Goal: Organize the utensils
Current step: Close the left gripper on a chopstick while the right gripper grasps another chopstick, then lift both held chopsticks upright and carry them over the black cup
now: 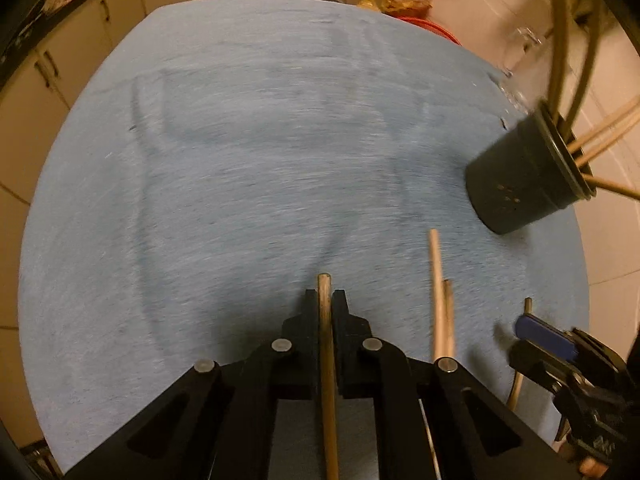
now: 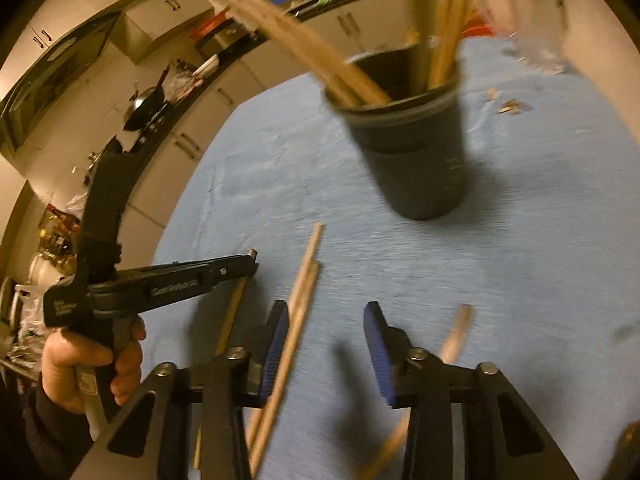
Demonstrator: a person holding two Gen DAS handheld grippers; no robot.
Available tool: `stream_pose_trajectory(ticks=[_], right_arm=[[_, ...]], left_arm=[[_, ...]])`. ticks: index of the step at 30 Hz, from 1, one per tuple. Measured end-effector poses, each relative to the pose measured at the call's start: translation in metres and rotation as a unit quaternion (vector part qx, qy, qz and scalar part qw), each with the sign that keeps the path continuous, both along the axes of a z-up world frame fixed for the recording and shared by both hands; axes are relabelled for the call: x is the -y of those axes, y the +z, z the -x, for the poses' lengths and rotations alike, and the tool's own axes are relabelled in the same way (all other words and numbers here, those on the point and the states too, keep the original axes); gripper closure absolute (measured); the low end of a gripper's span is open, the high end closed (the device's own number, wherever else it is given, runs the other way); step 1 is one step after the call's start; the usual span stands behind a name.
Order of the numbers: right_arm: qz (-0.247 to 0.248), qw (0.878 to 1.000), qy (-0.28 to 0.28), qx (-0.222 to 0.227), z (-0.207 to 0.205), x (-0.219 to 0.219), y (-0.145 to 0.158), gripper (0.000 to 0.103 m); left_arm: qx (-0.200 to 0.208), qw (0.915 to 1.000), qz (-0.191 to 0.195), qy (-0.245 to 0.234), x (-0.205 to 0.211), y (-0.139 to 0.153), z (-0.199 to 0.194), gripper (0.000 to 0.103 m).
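Chopsticks are the matter here: one chopstick point(image 1: 325, 320) is pinched lengthwise between the black fingers of the left tongs point(image 1: 325, 300), its tip poking just past them over the blue desk point(image 1: 240, 160). The right tongs point(image 2: 326, 340) stand spread with nothing between their blue pads point(image 2: 276, 344) (motion blur softens this view). A loose pair of chopsticks point(image 2: 298, 304) lies on the desk just beside the right tongs' left pad, and another stick point(image 2: 456, 334) lies to the right of the right pad. Farther off, near the desk's edge, a dark cup point(image 2: 412, 148) stands upright holding several chopsticks point(image 2: 296, 52) that lean out over its rim. Kitchen cabinets point(image 2: 180, 136) lie beyond.
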State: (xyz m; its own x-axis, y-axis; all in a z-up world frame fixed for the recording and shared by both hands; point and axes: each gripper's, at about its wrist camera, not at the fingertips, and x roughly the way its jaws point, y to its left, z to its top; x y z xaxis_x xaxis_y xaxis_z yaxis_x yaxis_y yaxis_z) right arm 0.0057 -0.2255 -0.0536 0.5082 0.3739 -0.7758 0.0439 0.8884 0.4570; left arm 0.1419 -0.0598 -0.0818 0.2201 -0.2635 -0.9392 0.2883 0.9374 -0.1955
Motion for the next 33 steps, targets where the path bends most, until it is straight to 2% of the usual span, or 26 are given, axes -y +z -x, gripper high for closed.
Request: stream_pose_trajectory(ticks=[2, 5, 9, 14, 18, 21, 25, 29, 33], right_arm=[[-0.013, 1.0, 0.011, -0.017, -0.014, -0.01, -0.008, 0.067], [0.012, 0.999, 0.012, -0.031, -0.03, -0.024, -0.017, 0.072], [0.078, 0.996, 0.002, -0.047, -0.044, -0.041, -0.023, 0.083], [0.144, 0.989, 0.01, -0.044, -0.053, -0.059, -0.022, 0.086], [0.217, 0.975, 0.032, -0.038, -0.064, -0.081, -0.022, 0.089], [0.206, 0.977, 0.035, -0.036, -0.066, -0.079, -0.021, 0.092], [0.138, 0.99, 0.031, -0.025, -0.058, -0.063, -0.017, 0.094], [0.135, 0.99, 0.033, -0.001, -0.047, -0.062, -0.004, 0.095], [0.126, 0.991, 0.034, 0.021, -0.037, -0.064, 0.011, 0.095]], left_arm=[[0.003, 1.0, 0.0, 0.008, -0.009, 0.003, 0.006, 0.096], [0.004, 0.9999, 0.013, 0.009, -0.015, 0.004, 0.01, 0.095], [0.01, 0.9997, 0.019, 0.007, -0.019, 0.005, 0.014, 0.095], [0.013, 0.9997, 0.02, 0.006, -0.029, 0.01, 0.022, 0.095], [0.011, 0.9998, 0.014, 0.006, -0.028, 0.011, 0.023, 0.095], [0.005, 0.9999, 0.011, 0.005, -0.021, 0.009, 0.015, 0.095], [-0.02, 0.9992, 0.033, 0.013, -0.025, 0.008, 0.005, 0.095], [-0.037, 0.9968, 0.064, 0.03, -0.031, 0.008, -0.004, 0.09], [-0.024, 0.9981, 0.048, 0.029, -0.025, 0.011, -0.007, 0.09]])
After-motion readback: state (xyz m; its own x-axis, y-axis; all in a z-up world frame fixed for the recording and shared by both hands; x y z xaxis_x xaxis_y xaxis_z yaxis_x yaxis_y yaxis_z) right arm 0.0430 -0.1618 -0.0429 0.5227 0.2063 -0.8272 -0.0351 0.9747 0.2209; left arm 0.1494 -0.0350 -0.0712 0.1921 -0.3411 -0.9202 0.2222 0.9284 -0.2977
